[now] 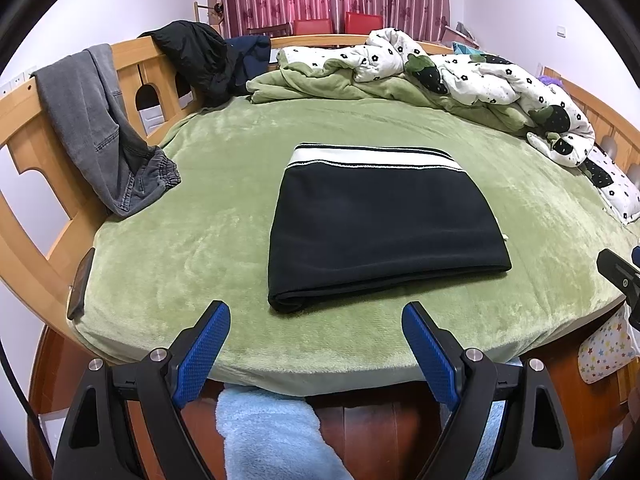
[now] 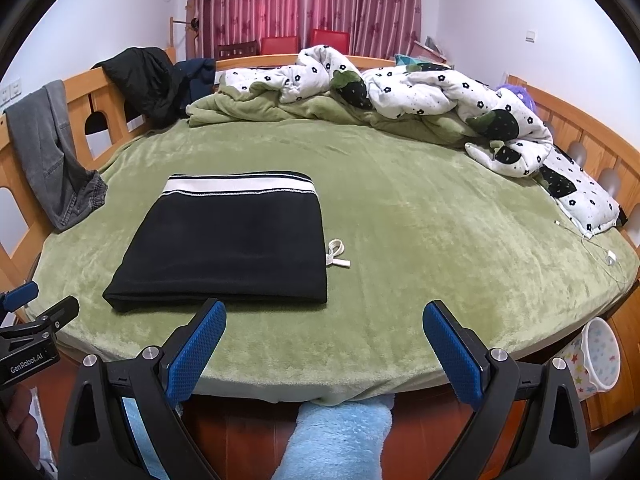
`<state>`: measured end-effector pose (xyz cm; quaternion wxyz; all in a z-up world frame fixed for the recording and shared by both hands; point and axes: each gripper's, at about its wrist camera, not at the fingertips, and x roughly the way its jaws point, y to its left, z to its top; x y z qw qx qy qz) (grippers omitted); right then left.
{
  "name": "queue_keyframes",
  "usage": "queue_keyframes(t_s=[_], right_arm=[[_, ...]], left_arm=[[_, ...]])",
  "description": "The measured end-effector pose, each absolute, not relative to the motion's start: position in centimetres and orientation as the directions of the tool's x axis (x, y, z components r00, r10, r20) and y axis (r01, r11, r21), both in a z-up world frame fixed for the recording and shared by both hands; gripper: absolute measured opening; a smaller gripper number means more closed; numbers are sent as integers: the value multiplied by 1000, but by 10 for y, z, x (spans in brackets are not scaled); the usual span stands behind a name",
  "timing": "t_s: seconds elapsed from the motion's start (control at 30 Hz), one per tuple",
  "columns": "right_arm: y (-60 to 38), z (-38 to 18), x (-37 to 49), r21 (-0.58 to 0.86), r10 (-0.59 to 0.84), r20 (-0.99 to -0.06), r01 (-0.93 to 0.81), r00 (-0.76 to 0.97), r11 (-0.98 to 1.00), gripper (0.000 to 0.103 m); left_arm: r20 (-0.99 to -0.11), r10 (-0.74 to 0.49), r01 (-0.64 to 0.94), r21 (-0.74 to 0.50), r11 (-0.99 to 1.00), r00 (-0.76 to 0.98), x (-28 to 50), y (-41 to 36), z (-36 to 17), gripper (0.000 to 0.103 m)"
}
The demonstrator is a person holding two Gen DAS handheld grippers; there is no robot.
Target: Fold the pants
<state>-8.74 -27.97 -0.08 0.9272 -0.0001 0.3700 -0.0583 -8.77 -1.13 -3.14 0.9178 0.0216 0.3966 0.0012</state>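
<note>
Black pants [image 1: 384, 224] with a white striped waistband lie folded into a flat rectangle on the green bed cover [image 1: 208, 216]; they also show in the right wrist view [image 2: 228, 248]. A white drawstring [image 2: 338, 257] sticks out at their right side. My left gripper [image 1: 316, 320] is open and empty, just in front of the folded edge near the bed's front edge. My right gripper [image 2: 324, 320] is open and empty, in front of the pants' right corner. The right gripper's tip shows at the left view's right edge [image 1: 618, 276].
Grey jeans [image 1: 100, 128] and dark jackets [image 1: 196, 56] hang on the wooden bed rail [image 1: 24, 152]. A crumpled flowered quilt [image 2: 440, 100] lies along the back and right. A charging cable [image 2: 600, 252] lies at right. A star-patterned bin [image 2: 596, 356] stands beside the bed.
</note>
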Motion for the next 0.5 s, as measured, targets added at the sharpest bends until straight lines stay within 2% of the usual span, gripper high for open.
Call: queue_keyframes(t_s=[0.5], right_arm=[[-279, 2, -90, -45, -114, -681, 113, 723, 993, 98]], left_arm=[[-723, 24, 10, 43, 999, 691, -90, -6, -25, 87]])
